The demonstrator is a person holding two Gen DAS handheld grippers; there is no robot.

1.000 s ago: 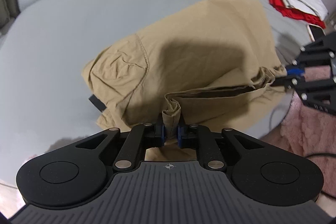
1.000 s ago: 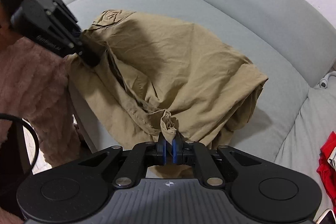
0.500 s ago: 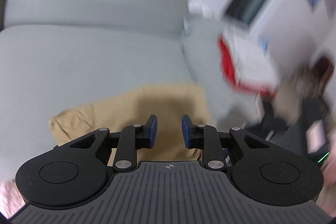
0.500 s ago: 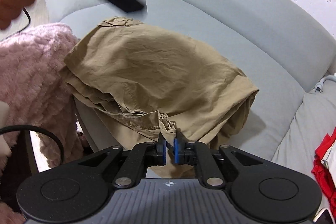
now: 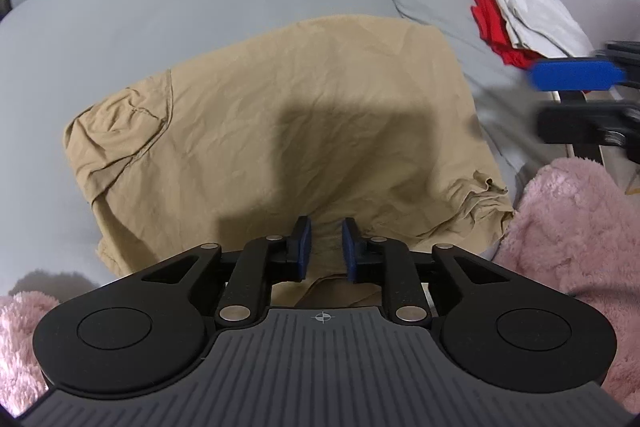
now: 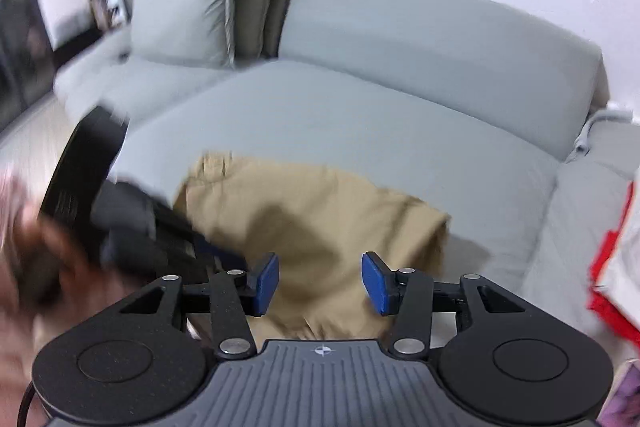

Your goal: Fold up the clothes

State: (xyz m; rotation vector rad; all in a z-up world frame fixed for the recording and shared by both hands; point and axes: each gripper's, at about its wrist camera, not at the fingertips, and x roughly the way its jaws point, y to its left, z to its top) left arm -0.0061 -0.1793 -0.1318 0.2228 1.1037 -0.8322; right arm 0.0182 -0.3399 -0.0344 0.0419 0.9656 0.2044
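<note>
- Just now both claws let go: a second ago each pinched a bunched hem of the tan garment point(image 5: 280, 131); now left claw point(image 5: 325, 247) and right claw point(image 6: 319, 283) were opening, nothing pinched between the pads.
- Garment lay folded on the grey sofa point(image 5: 192, 7), so that fold looked done.
- Left view was sharp, showing folded clothes point(image 5: 516, 15) at 2 o'clock; right view was blurred, showing cushions point(image 6: 184, 11) at 11 o'clock.

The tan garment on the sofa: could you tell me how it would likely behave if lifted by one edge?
The tan garment looks thin and creased, so it would probably droop limply rather than hold shape. Its bunched corner suggests the folds would slip apart easily. It seems light, and would likely drag across the sofa if pushed.
</note>
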